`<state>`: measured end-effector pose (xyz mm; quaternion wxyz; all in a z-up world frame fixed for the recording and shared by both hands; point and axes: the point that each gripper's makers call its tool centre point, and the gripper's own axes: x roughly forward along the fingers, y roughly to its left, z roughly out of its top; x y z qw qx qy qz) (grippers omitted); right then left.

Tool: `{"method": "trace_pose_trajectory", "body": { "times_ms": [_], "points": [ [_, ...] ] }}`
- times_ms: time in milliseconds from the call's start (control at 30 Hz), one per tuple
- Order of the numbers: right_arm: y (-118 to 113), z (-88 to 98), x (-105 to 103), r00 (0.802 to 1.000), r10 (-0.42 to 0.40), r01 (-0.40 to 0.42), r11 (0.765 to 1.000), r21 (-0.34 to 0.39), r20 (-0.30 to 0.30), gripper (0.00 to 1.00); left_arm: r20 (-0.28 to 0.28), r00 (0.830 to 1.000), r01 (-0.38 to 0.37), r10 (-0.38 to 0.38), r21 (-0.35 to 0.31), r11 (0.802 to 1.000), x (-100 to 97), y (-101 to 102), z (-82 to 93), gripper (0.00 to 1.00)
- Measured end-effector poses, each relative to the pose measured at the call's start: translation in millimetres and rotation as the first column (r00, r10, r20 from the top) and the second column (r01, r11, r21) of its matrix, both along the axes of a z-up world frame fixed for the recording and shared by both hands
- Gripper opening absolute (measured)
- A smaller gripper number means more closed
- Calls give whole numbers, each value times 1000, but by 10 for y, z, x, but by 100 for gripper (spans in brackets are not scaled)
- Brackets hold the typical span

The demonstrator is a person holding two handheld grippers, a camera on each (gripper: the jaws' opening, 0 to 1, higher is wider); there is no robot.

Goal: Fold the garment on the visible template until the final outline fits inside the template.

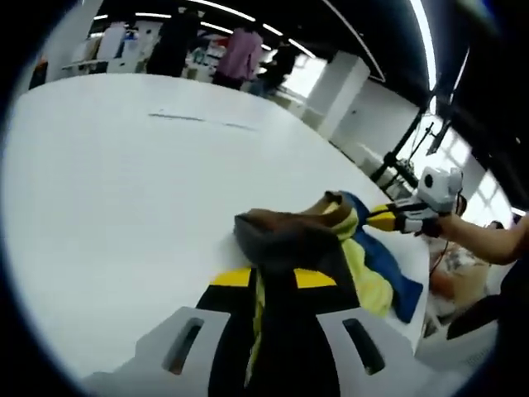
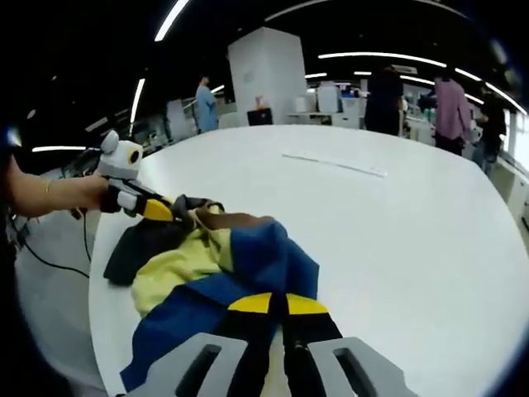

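Observation:
A crumpled garment of blue, yellow and dark brown-black cloth [image 1: 364, 265] lies bunched near the edge of the white table [image 1: 124, 207]. In the left gripper view my left gripper [image 1: 273, 279] is shut on a dark fold of it, and cloth runs down between the yellow-tipped jaws. My right gripper [image 1: 382, 218] enters from the right, held by a hand, with its tips at the garment's far end. In the right gripper view my right gripper [image 2: 277, 304] is shut on the blue part of the garment [image 2: 248, 256]. The left gripper [image 2: 165, 211] touches the dark end.
A thin dark line [image 1: 202, 121] marks the table [image 2: 413, 240] farther out, also seen as a line [image 2: 335, 165] in the right gripper view. The table edge [image 2: 95, 273] runs close beside the garment. Several people [image 1: 240, 54] stand beyond the table, and cables [image 2: 50, 260] hang below.

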<state>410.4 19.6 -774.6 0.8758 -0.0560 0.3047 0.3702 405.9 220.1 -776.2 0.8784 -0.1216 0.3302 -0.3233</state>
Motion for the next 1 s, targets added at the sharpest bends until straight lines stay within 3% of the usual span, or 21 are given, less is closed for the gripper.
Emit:
{"method": "trace_pose_trajectory", "body": {
  "times_ms": [167,400,700,1000],
  "points": [
    [-4,12,1,1000,-1,1,1000,-1,9,0,50,999,-1,1,-2,1000,48,-16,69,0],
    [-4,72,15,999,4,-4,1000,0,37,0,116,993,-29,32,-31,999,135,3,240,0],
    [-21,133,30,999,-3,3,1000,7,50,0,146,989,-29,35,-47,998,157,-8,368,0],
    [-24,399,91,996,-26,23,999,45,89,0,209,978,-24,31,-36,999,159,13,675,0]
  ]
}}
